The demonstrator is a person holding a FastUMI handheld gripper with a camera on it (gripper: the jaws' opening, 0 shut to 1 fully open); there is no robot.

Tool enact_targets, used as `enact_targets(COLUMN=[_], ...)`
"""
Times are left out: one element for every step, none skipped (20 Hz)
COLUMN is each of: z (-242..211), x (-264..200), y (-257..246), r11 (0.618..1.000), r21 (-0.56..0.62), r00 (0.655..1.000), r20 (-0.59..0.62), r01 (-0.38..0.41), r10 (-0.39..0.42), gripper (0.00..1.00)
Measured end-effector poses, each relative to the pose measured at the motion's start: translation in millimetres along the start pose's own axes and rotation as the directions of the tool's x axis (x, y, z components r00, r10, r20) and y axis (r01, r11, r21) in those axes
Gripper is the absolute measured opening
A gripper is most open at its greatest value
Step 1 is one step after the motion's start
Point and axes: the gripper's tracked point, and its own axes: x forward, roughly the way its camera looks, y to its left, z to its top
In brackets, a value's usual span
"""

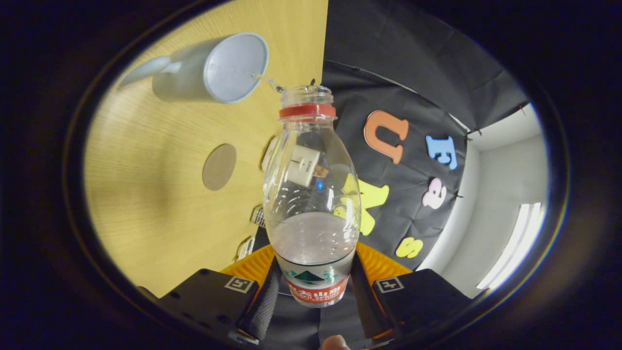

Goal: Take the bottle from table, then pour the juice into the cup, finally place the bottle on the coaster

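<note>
A clear plastic bottle (311, 194) with a red neck ring and no cap is held between my fingers, and my gripper (313, 287) is shut on its labelled lower body. The view is rolled, so the bottle is tipped toward the pale blue-grey cup (214, 68) standing on the wooden table (146, 194). A thin stream of liquid runs from the bottle's mouth to the cup's rim. Some liquid still sits in the bottle's lower part. The round brown coaster (219, 166) lies on the table between the cup and my fingers.
A white block-shaped device (303, 166) shows through the bottle near the table's edge. Beyond that edge hangs the black booth wall (413, 97), with a white room wall and a strip light (510, 243) past it.
</note>
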Motion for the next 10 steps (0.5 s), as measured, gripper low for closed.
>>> enact_targets(z=[0,1,1,1,1,1,1,1,0,-1], x=[0,-2,-2,-3,0,1,3,3,2,2], y=[-1,-2,-4,-6,-7,-10,-10,-9,-10,-11], r11=[1.000,1.000,1.000,0.999,0.999,0.999,0.998,0.998,0.998,0.997], r21=[-0.006,-0.013,-0.023,-0.030,-0.036,-0.043,-0.050,-0.058,-0.064,-0.071], r00=[1.000,1.000,1.000,1.000,1.000,1.000,1.000,1.000,1.000,1.000], r20=[0.001,0.003,0.006,0.008,0.009,0.010,0.012,0.012,0.011,0.012], r01=[0.002,0.006,0.010,0.016,0.019,0.021,0.025,0.027,0.027,0.029], r10=[-0.002,-0.006,-0.010,-0.015,-0.019,-0.021,-0.024,-0.026,-0.027,-0.028], gripper=[0.76,0.76,0.76,0.76,0.76,0.76,0.76,0.76,0.76,0.76])
